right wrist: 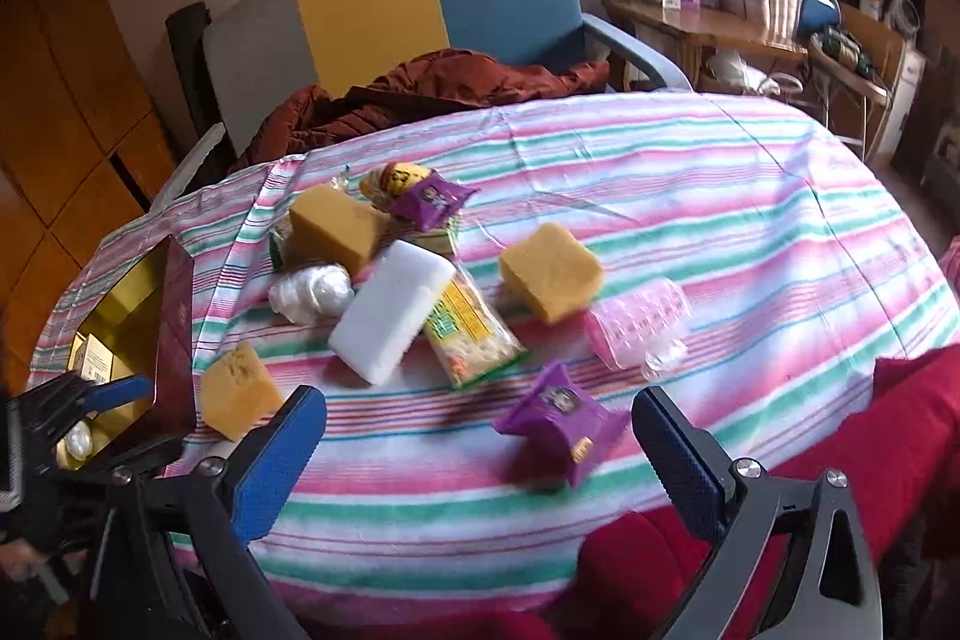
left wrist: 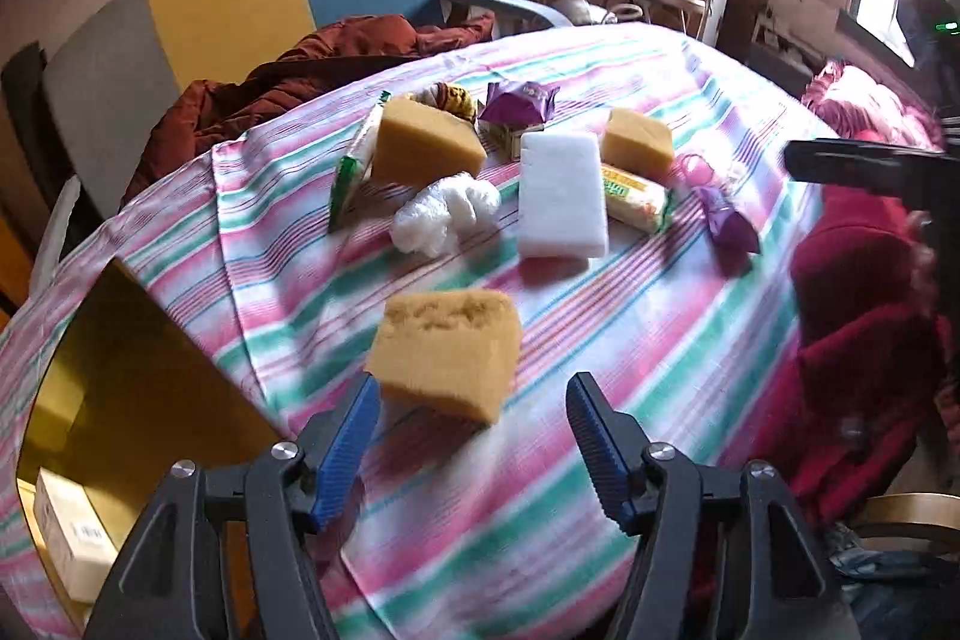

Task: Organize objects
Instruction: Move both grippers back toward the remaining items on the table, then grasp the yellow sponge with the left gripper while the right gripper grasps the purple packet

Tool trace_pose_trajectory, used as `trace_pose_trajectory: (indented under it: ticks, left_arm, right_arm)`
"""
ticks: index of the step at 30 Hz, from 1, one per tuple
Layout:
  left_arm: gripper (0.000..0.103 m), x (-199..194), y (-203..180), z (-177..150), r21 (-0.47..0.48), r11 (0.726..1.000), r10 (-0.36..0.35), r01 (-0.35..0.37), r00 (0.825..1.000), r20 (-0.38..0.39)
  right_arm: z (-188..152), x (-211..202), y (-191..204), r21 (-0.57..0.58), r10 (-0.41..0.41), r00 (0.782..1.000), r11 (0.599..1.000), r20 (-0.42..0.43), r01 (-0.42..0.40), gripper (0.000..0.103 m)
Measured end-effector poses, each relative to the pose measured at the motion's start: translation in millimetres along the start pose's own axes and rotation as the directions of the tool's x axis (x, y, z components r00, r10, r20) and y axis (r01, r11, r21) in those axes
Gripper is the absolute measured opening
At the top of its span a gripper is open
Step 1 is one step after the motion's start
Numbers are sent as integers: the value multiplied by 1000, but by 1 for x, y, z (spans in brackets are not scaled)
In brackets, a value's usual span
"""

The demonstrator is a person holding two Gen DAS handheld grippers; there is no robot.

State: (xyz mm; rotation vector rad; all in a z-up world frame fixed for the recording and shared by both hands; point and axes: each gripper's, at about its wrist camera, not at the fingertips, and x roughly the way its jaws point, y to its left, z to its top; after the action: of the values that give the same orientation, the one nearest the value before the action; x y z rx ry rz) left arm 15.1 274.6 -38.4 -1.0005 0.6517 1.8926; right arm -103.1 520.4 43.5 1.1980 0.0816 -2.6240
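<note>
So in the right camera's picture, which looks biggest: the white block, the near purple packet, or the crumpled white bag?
1. White block
2. Near purple packet, though being closest to the camera flatters it
3. Crumpled white bag

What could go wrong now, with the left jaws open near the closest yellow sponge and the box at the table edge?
1. The nearest yellow sponge lies ahead of the left gripper, not between its jaws; closing now would likely miss it.
2. The sponge sits close to the open gold-lined box; a nudge might push it against the wall.
3. Both views are blurred, so aim may be poor.
</note>
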Motion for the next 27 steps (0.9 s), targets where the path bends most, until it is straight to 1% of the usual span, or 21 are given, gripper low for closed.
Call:
trace_pose_trajectory:
  ticks: [2,5,7,9,10,12,15,18,23,26,27]
  left_arm:
    - [73,13,-1,5,22,1000,-3,3,999,-42]
    - [73,27,0,10,35,999,-4,6,997,-76]
    - [73,35,2,12,32,999,-13,16,996,-89]
    - [73,42,5,12,25,999,-32,35,994,-105]
    - [73,44,6,12,20,999,-39,41,993,-110]
    - [73,48,6,13,21,999,-40,43,994,-106]
    - [72,53,8,15,19,999,-45,47,993,-105]
    - [72,58,11,15,17,999,-35,37,994,-108]
    - [72,68,17,14,5,1000,-2,3,992,-126]
    - [72,70,22,14,-18,1000,-6,4,992,-130]
    - [68,70,23,14,-24,1000,-6,4,992,-127]
  right_arm:
    - [1,0,-5,2,5,1000,1000,-23,-5,103]
    - [6,4,-14,-24,-21,997,1000,-76,19,103]
    - [10,10,-18,-68,-28,990,998,-140,18,103]
    - [14,22,-19,-136,-47,974,991,-221,17,103]
    - [14,29,-19,-175,-64,962,984,-265,17,103]
    - [17,42,-17,-253,-109,943,967,-315,28,103]
    - [20,61,-12,-324,-134,914,946,-382,3,99]
    - [21,78,-8,-364,-141,889,931,-436,-30,98]
    - [23,97,-9,-387,-163,861,921,-483,-43,94]
    - [18,109,-8,-416,-191,836,908,-514,-49,83]
    - [15,112,-8,-427,-204,828,903,-522,-47,77]
